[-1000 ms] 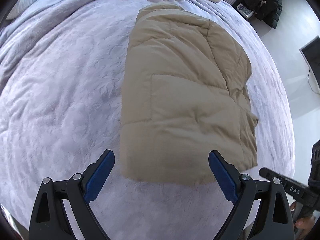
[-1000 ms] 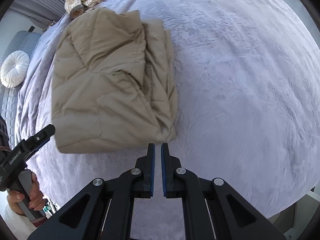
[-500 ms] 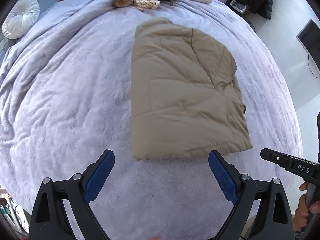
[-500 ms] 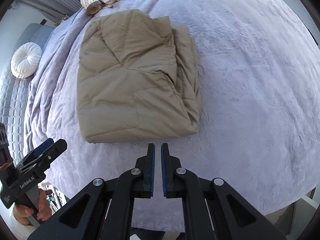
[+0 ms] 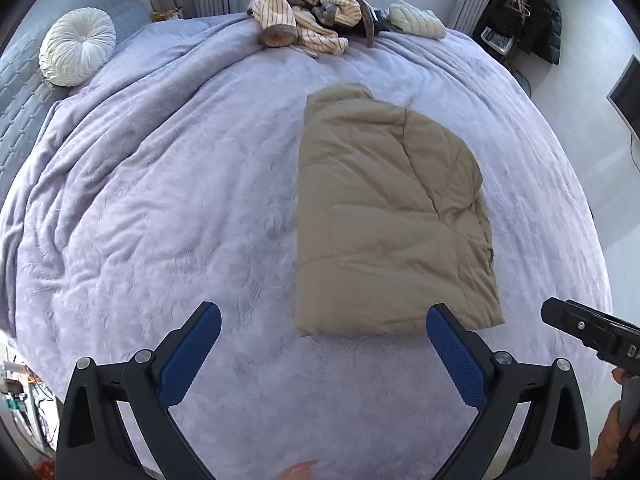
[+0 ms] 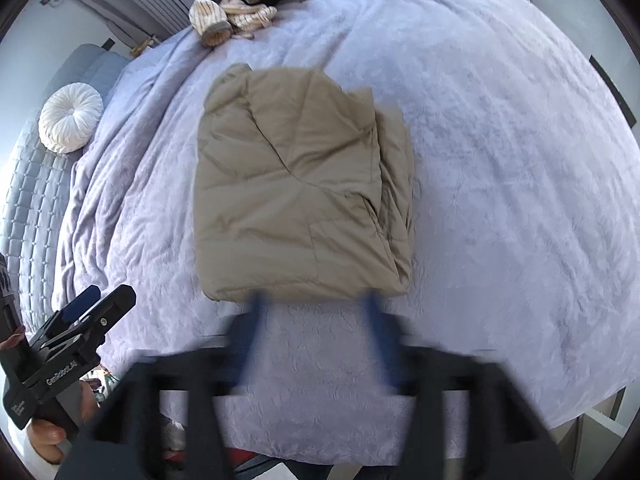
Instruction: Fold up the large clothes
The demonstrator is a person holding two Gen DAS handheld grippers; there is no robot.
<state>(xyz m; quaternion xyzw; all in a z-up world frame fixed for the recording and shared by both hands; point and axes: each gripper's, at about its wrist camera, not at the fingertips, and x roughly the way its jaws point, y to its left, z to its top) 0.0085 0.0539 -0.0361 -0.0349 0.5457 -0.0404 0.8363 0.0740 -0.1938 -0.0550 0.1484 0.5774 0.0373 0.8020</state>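
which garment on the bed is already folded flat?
The tan puffer jacket mid-bed: a neat rectangle. The striped clothes at the far edge lie in a crumpled heap.

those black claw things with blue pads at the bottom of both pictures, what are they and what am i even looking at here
They are hand-held grippers, not a robot: a person holds one in each hand, and each carries a wide-angle camera looking forward along its two fingers. That is why the pictures bulge.

One picture is from the left gripper, its blue-padded jaws spread wide with nothing between them. The other is from the right gripper, blurred because its jaws are opening right now; nothing is between them either. Each view also catches the other gripper at its edge.

Both look down on a bed covered by a lilac blanket. In the middle lies a tan padded jacket, folded into a neat rectangle and held by neither gripper. At the far edge sits a pile of striped clothes, and a round white cushion lies near the head of the bed.
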